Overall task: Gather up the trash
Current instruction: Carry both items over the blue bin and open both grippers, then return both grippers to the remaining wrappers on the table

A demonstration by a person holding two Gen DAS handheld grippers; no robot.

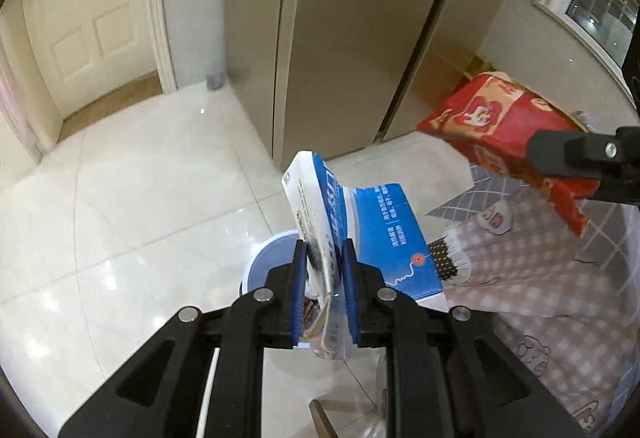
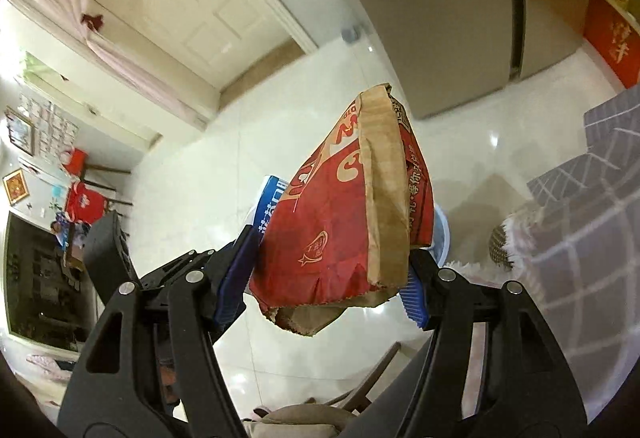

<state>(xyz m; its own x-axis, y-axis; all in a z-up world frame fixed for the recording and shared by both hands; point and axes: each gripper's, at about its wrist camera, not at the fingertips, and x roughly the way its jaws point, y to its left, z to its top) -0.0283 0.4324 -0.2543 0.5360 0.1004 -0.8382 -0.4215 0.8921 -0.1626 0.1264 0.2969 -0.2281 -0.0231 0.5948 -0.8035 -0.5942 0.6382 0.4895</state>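
Left claw (image 1: 325, 292) pinches a blue carton (image 1: 376, 238); right claw (image 2: 332, 278) clamps a red paper bag (image 2: 344, 230).

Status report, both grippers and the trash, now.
Left gripper shut on blue carton. Right gripper shut on red paper bag. Both held above pale blue bin on the floor. Nothing seen between trash and bin.

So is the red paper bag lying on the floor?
No, the red paper bag is up in the air, pinched between the fingers of the right gripper, above the shiny floor.
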